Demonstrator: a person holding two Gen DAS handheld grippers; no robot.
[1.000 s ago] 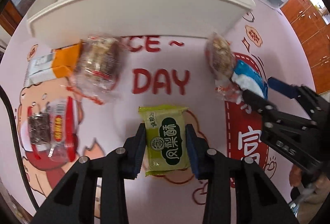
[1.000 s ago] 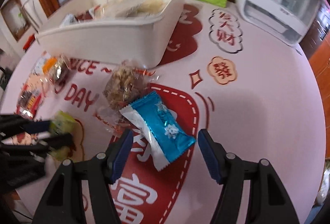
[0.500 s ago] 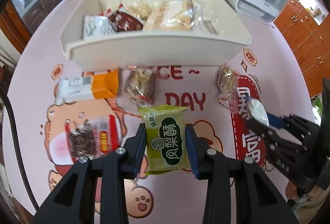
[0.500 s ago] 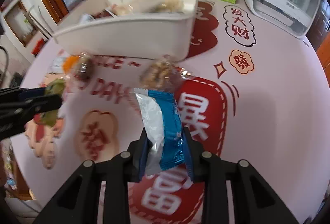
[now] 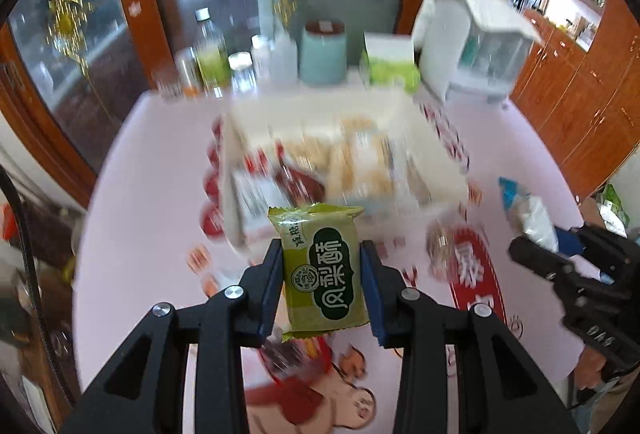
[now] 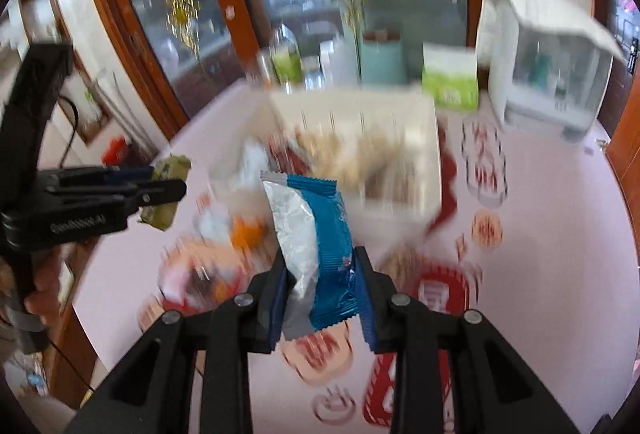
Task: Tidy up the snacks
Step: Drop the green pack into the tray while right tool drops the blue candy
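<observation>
Left gripper (image 5: 322, 284) fingers are clamped on the green snack pack (image 5: 323, 270); right gripper (image 6: 322, 284) fingers pinch the blue snack pack (image 6: 320, 254), both held above the surface (image 5: 152, 174) before the white bin (image 6: 428, 138)

Green snack pack (image 5: 323, 270), blue-silver snack pack (image 6: 316, 254), white bin (image 6: 432, 162), pink tablecloth (image 6: 560, 274).

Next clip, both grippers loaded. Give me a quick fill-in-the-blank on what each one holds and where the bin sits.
1. The left gripper is shut on a ____ packet with Chinese characters.
2. The right gripper is shut on a ____ and silver packet.
3. In both views the white bin lies ____ the held packets, farther from the cameras.
4. The tissue box behind the bin is white and ____.

Missing words: green; blue; beyond; green
</observation>
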